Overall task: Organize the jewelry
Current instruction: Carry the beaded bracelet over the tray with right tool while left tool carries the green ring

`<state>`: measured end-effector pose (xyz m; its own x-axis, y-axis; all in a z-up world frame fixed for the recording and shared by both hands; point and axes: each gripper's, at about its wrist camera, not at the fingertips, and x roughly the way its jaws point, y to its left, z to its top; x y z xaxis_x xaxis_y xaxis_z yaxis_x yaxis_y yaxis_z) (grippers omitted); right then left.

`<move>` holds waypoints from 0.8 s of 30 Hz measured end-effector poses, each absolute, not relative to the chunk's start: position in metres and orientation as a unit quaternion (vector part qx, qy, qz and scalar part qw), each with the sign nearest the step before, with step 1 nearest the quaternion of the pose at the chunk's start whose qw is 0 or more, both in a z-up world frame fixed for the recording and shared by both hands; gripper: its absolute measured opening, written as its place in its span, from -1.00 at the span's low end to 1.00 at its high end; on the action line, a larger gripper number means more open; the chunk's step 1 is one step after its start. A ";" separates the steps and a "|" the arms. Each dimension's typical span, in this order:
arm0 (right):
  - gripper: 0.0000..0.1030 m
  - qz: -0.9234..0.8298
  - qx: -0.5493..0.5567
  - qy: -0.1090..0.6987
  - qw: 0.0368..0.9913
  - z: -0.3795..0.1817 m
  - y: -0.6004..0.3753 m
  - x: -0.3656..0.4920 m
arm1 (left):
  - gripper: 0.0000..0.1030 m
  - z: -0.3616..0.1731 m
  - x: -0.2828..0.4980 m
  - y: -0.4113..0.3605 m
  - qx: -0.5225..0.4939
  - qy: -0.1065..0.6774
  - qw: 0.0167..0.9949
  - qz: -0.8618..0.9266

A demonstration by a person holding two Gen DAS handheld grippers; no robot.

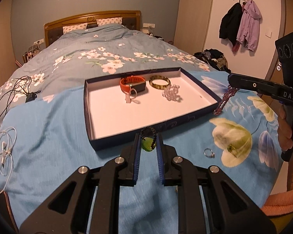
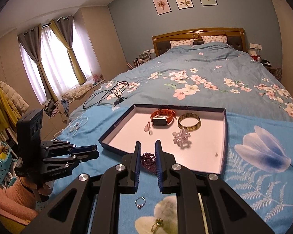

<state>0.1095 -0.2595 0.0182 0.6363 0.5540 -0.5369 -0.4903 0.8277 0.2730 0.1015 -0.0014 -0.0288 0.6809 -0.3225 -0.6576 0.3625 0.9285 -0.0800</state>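
My left gripper (image 1: 148, 139) is shut on a green pendant (image 1: 147, 146) whose black beaded cord loops above the fingertips, just short of the near wall of the dark blue tray (image 1: 87, 107). Beside the tray's right corner my right gripper (image 2: 148, 149) is shut on a purple bead bracelet (image 2: 147, 161), which hangs from it (image 1: 224, 101). An orange smart band (image 1: 132, 83), a mottled bangle (image 1: 159, 81), a clear crystal bracelet (image 1: 171, 93) and a small charm ring (image 1: 130, 95) lie in the tray. On the blue cloth lie a silver ring (image 1: 209, 153) and a gold ring (image 1: 232, 149).
The tray rests on a flowered blue cloth over the foot of a bed. Black cables (image 1: 15, 89) and white earphones (image 1: 2, 152) lie at the left. A hand in an orange sleeve (image 1: 287, 134) holds the right gripper. A turquoise basket (image 2: 0, 163) stands by the bed.
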 end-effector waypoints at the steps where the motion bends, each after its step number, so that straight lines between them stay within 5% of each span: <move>1: -0.75 0.289 0.050 0.313 0.903 0.019 -0.259 0.110 | -0.69 -0.027 0.104 -0.002 0.028 0.351 0.917 -0.187; 24: -0.75 0.280 0.055 0.318 0.904 0.016 -0.251 0.156 | -0.69 -0.020 0.146 -0.011 0.027 0.337 0.925 -0.172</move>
